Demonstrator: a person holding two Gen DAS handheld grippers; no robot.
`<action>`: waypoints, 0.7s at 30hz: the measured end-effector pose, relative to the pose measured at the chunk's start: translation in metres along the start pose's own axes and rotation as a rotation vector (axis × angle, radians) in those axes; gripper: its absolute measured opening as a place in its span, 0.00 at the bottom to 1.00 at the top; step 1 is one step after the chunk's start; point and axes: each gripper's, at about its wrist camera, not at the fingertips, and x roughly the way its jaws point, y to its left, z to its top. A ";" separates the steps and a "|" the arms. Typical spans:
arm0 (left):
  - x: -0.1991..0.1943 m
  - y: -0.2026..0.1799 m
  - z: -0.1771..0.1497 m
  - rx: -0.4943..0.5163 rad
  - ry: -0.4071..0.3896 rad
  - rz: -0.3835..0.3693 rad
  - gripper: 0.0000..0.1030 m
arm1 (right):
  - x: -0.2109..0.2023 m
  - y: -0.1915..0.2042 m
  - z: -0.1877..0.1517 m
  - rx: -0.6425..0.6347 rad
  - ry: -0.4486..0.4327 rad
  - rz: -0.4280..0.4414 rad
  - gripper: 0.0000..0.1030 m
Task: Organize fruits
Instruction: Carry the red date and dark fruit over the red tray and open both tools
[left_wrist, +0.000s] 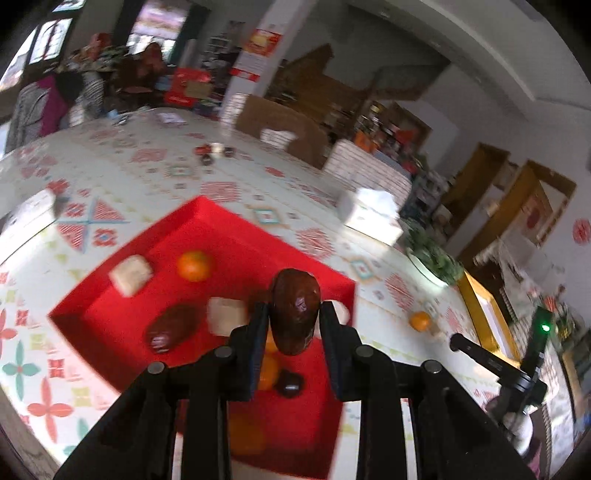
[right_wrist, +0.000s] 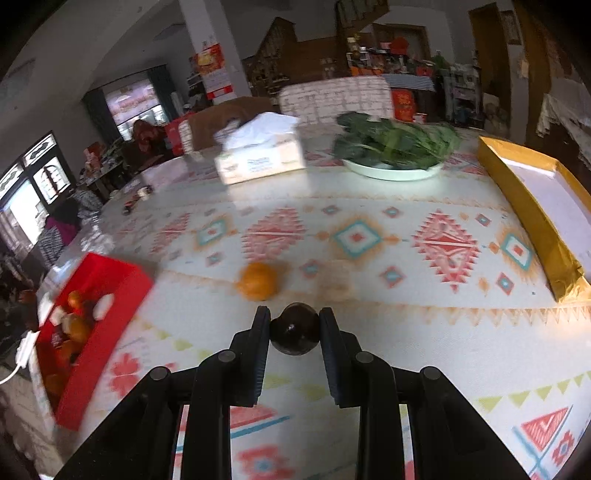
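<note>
Two dark brown dates (left_wrist: 294, 310) (right_wrist: 294, 328) sit clamped in my grippers (left_wrist: 294, 325) (right_wrist: 294, 328); I should lower the left one gently into the red tray's (left_wrist: 207, 214) bare corner.

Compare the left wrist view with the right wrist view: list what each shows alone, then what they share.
Left wrist only: the left gripper clamping a dark brown fruit, and the right gripper's body.
Right wrist only: the right gripper clamping another dark fruit.
Shared: red tray, loose orange, tissue box, plate of greens, gold box.
</note>
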 end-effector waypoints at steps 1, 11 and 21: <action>0.000 0.008 0.000 -0.017 -0.001 0.009 0.27 | -0.002 0.012 0.002 -0.019 0.003 0.015 0.28; 0.001 0.048 -0.007 -0.053 0.015 0.048 0.27 | 0.011 0.139 0.002 -0.197 0.061 0.195 0.28; 0.008 0.058 -0.011 -0.015 0.037 0.087 0.27 | 0.053 0.219 -0.016 -0.314 0.127 0.247 0.28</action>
